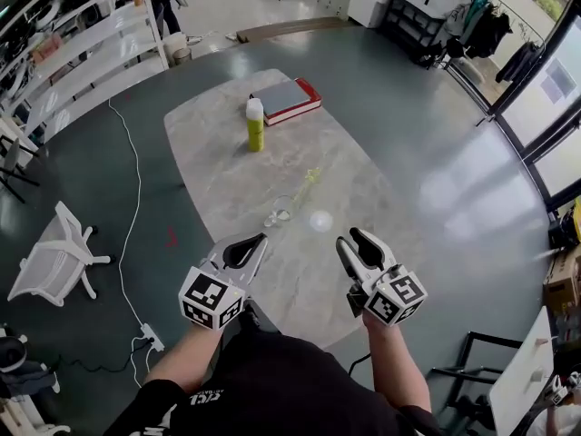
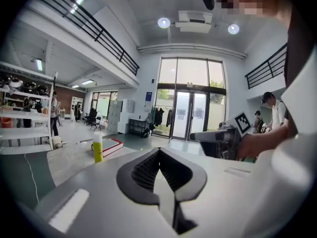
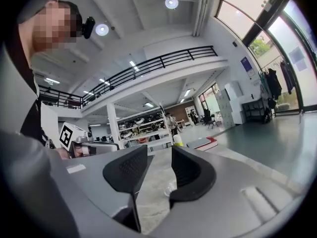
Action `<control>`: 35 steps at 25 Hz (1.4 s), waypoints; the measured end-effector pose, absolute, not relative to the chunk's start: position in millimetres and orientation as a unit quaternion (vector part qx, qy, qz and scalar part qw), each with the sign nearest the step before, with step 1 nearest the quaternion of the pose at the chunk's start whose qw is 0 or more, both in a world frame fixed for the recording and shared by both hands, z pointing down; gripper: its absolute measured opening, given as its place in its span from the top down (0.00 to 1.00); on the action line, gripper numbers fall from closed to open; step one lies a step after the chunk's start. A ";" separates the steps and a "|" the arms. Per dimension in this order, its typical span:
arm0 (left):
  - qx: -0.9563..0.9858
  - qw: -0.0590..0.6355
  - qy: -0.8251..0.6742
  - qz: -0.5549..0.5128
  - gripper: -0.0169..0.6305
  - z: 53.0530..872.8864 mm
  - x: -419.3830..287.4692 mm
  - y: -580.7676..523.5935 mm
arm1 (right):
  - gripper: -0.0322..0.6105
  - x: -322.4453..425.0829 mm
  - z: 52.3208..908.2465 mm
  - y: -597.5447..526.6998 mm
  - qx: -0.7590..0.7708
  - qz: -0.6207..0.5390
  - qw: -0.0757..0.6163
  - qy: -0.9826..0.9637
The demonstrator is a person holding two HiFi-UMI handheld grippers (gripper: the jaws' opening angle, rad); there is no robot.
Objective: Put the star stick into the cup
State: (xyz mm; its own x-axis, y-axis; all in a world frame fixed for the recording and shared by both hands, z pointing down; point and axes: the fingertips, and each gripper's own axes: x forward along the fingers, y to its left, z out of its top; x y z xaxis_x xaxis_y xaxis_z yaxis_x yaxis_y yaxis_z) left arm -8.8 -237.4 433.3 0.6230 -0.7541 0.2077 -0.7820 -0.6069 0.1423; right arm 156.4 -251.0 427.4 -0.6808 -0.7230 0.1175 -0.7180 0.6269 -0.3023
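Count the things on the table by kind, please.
bottle: 1
book: 1
cup: 1
star stick: 1
Total: 4

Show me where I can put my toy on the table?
Bare: the left side of the table, from the bottle to the near edge, and the right side, nearer than the book. Crowded: the middle, where cup and star stick sit close.
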 end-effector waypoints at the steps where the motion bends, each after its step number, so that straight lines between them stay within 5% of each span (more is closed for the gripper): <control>1: 0.895 0.107 -0.429 0.061 0.97 427.4 0.8 -228.2 | 0.70 161.5 417.7 -240.2 -0.391 -0.155 0.009 0.907; 6: 0.891 0.101 -0.441 0.041 0.97 395.9 31.3 -187.7 | 0.92 177.3 382.4 -191.2 -0.344 -0.139 0.022 0.928; 35: 0.912 0.060 -0.403 0.053 0.97 375.4 20.5 -140.3 | 0.93 120.5 358.0 -111.0 -0.321 -0.108 0.023 0.941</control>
